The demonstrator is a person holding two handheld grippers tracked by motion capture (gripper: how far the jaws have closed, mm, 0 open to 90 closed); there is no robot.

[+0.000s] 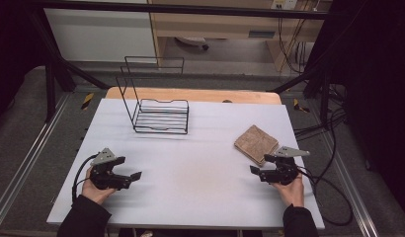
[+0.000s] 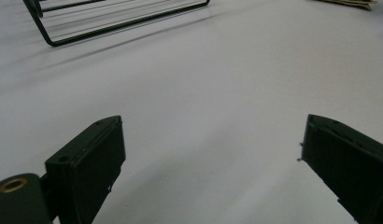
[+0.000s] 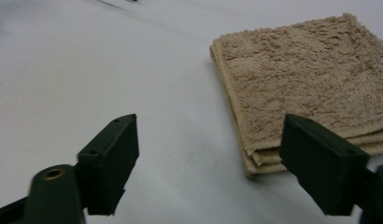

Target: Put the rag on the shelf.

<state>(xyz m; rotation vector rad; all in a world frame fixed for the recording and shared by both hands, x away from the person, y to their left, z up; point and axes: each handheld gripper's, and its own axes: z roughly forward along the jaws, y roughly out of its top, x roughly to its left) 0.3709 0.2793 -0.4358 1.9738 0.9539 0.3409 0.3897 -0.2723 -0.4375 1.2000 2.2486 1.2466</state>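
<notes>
Left gripper [image 1: 133, 168] and right gripper [image 1: 257, 165] gape empty; right is just beside the towel [image 1: 256, 143], rack [image 1: 161, 116] well left of it.

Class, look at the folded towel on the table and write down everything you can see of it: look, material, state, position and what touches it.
The folded towel is tan, of looped terry-like cloth, folded into a flat square of several layers whose stacked edges show at its near side. It lies flat on the white table, toward the right side, turned corner-on in the high view. The table is all that touches it. The right tongs stand open just in front of its near corner, not gripping it. It looks dry and neat.
</notes>
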